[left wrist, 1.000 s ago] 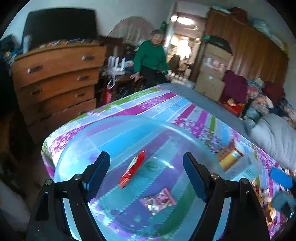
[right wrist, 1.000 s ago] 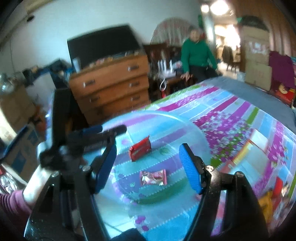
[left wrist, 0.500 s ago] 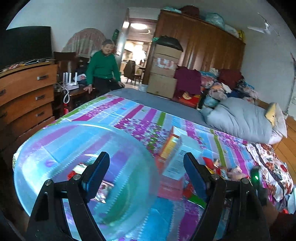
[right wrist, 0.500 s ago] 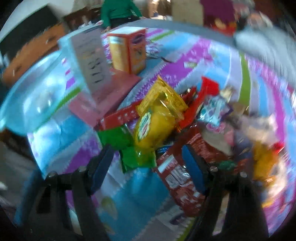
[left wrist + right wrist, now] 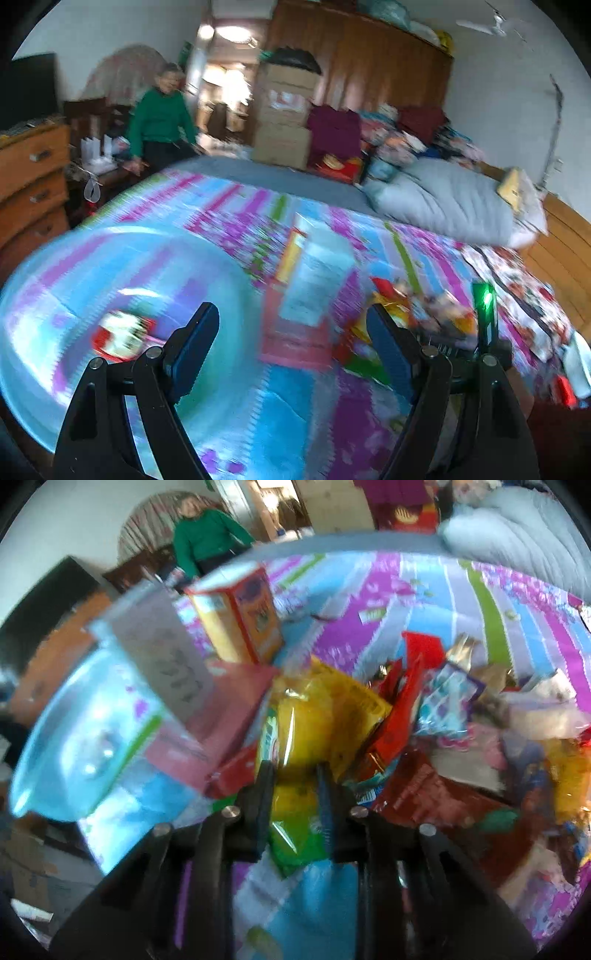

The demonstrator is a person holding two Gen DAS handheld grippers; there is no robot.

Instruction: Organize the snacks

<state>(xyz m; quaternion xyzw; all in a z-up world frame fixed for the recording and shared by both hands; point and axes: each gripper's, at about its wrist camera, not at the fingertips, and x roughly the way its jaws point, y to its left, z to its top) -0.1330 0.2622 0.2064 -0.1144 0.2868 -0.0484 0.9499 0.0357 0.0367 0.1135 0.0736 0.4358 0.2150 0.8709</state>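
A clear blue plastic basin [image 5: 74,280] sits on the bed at the left, with a red and white snack packet [image 5: 123,334] inside. It also shows in the right wrist view [image 5: 85,738]. My left gripper [image 5: 291,347] is open and empty above the bedspread, just right of the basin. A pile of snack packets [image 5: 461,746] lies on the bed. My right gripper [image 5: 293,794] is shut on a yellow and green snack bag [image 5: 299,746] at the pile's left edge. The view is blurred.
An orange box [image 5: 240,616], a grey-white box [image 5: 166,657] and a flat pink box [image 5: 221,731] stand between basin and pile. A grey duvet [image 5: 443,203] lies at the far right. A person in green [image 5: 159,122] sits beyond the bed, by a wooden dresser [image 5: 29,177].
My right gripper has swung from the basin to the snack pile and closed on the yellow and green bag. My left gripper has swung right, off the basin, still open.
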